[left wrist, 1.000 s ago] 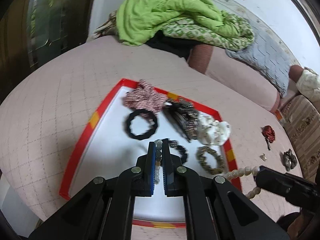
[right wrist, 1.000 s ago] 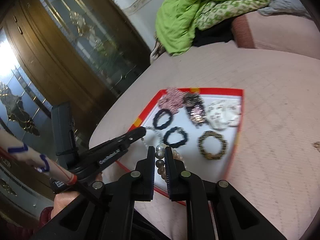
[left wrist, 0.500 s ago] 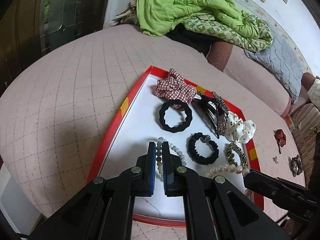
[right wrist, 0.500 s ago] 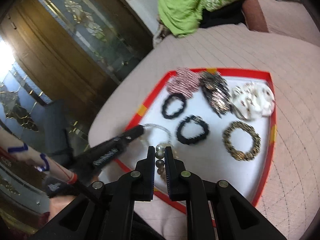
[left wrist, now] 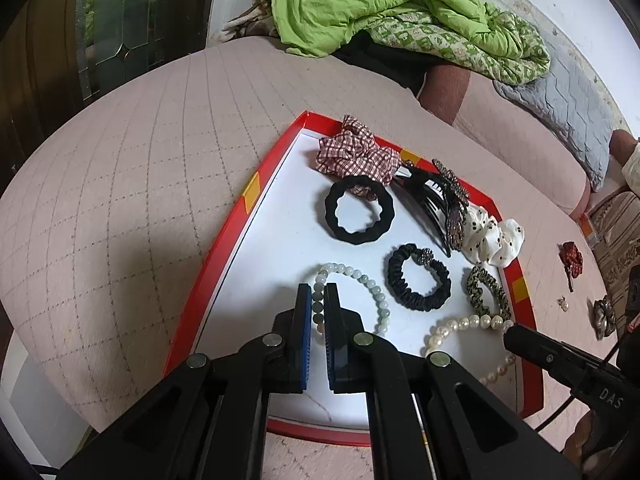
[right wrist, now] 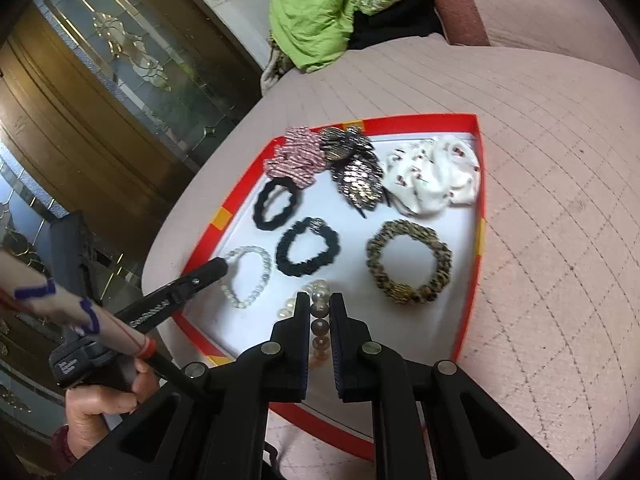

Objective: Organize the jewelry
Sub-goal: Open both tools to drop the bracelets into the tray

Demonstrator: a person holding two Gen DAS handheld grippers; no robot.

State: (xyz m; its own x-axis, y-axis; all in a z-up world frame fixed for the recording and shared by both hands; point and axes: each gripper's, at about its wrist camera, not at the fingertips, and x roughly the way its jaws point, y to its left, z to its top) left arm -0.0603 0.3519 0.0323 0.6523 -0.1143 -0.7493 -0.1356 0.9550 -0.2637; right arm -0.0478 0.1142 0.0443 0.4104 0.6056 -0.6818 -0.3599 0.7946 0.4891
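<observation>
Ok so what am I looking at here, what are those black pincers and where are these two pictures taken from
No robot here: a person holds a pincer tool in each hand, and a wide-angle camera on each tool looks along its fingers. One picture comes from the left tool, the other from the right tool. Both look down at a red tray on a pink quilted surface. In the tray lie hair ties, scrunchies and a hair claw. The left tool is shut on a pale green bead bracelet; the right tool is shut on a pearl bracelet. A few small pieces lie outside the tray.
</observation>
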